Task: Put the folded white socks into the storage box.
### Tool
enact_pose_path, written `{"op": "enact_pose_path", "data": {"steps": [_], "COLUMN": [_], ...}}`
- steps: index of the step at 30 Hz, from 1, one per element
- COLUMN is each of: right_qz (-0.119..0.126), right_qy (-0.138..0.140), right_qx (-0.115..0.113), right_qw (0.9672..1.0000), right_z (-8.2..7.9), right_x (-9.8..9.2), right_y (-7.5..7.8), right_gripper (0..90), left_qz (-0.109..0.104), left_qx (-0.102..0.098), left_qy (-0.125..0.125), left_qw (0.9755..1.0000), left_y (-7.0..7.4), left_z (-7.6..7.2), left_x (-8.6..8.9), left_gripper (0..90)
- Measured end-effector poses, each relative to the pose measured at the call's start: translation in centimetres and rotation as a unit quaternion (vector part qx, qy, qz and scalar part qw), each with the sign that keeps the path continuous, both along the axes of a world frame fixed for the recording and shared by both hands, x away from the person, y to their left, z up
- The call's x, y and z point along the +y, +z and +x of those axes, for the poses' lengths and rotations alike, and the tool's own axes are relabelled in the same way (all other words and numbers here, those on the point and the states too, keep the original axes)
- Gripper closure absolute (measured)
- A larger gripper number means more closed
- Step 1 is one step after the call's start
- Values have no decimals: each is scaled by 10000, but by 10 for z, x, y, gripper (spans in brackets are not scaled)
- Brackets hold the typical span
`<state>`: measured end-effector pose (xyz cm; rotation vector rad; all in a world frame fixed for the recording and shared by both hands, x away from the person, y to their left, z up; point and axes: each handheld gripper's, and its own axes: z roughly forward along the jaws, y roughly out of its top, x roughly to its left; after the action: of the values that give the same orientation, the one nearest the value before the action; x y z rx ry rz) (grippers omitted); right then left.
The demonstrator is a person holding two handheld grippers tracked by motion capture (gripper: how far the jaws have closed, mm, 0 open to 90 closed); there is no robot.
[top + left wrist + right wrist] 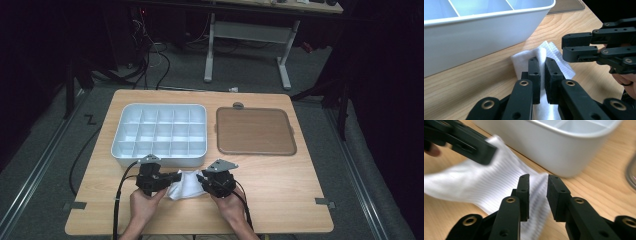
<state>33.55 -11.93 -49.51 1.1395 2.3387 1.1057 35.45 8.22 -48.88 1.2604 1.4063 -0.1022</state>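
Both grippers met over a white cloth [184, 186]: left gripper [542, 67] pinched a fold, right gripper [538, 187] gaped, apparently mid-folding; closing seemed next.

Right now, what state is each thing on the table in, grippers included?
Left gripper: shut on the white cloth.
Right gripper: open, jaws astride the cloth's ribbed edge.
White cloth: bunched, lying on the table.
Compartment tray: empty, uncovered.
Brown lid: flat beside the tray.
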Motion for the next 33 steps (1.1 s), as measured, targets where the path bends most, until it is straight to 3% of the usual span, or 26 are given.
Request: {"op": "enact_pose_path", "data": {"steps": [8,23,33], "right_qz": [-97,-88,5], "right_qy": [-30,98,304], "right_qx": [383,423,452], "right_qw": [9992,9990,9985], "right_z": [4,7,2], "right_x": [-2,-1,13], "right_y": [-21,-25,-26], "right_gripper": [695,731,735], "left_qz": [2,113,174], "left_qx": [-2,-75,-106], "left_qy": [-59,-231,-313], "left_qw": [10000,9996,9993], "left_y": [2,7,7], "left_z": [0,4,3], "left_x": [-4,-25,-26], "left_gripper": [848,847,847]}}
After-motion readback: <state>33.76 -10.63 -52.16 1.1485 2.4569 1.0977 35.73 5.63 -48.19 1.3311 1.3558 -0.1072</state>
